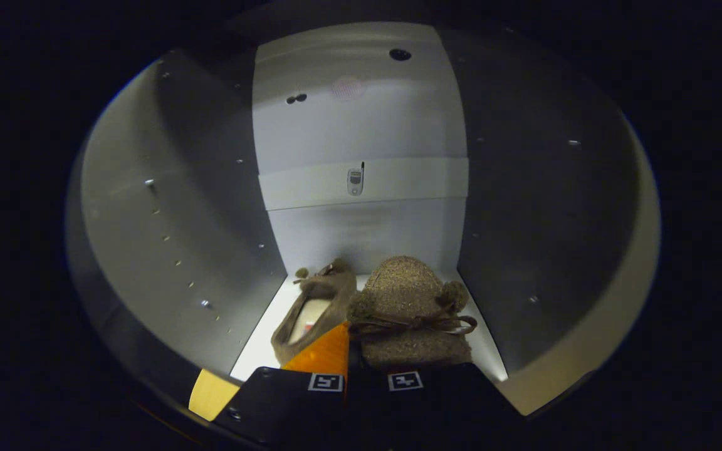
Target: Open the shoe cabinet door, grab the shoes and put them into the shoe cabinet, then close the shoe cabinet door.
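Jaws closed, shoes [392, 313] inside shoe cabinet [361, 181]

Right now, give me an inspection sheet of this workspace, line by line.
Surface: white cabinet floor, lit, between two grey side walls.
Job's things: two brown felt slippers with pom-poms inside the white shoe cabinet; the right slipper lies sole down with its bow toward the fingers, the left slipper is tipped on its side, opening showing. They lie side by side near the back wall; whether they touch cannot be told.
Clutter: nothing seen.
Grippers: hand-held gripper sits just short of the slippers, at the gap between them; open or shut cannot be told.
Cables: nothing seen.
Surroundings: white back panel with a cross rail, a small metal fitting and dark holes.
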